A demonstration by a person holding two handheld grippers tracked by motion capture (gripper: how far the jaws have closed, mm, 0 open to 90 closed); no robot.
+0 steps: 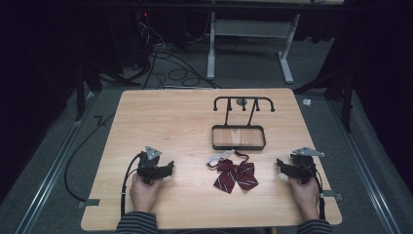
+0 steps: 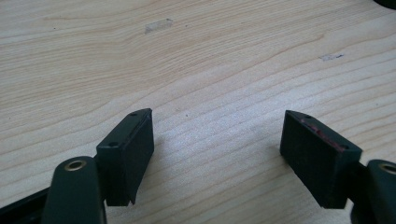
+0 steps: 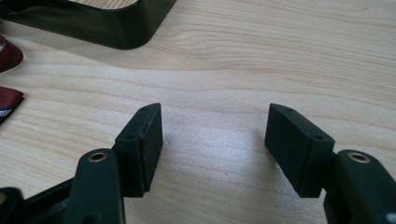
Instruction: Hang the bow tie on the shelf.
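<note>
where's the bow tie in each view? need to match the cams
High view: bow tie lies at table centre-front, just below the black-rimmed tray.
Left gripper view: not in it.
Right gripper view: dark red edges at the far left.
Shared landmark: the tray's black rim, top left in the right gripper view.

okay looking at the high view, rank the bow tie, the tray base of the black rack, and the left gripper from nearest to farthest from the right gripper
1. Bow tie, dark red with stripes, just beside the right gripper.
2. Tray base of the black rack, farther up the table.
3. Left gripper, across the table, beyond the bow tie.
</note>
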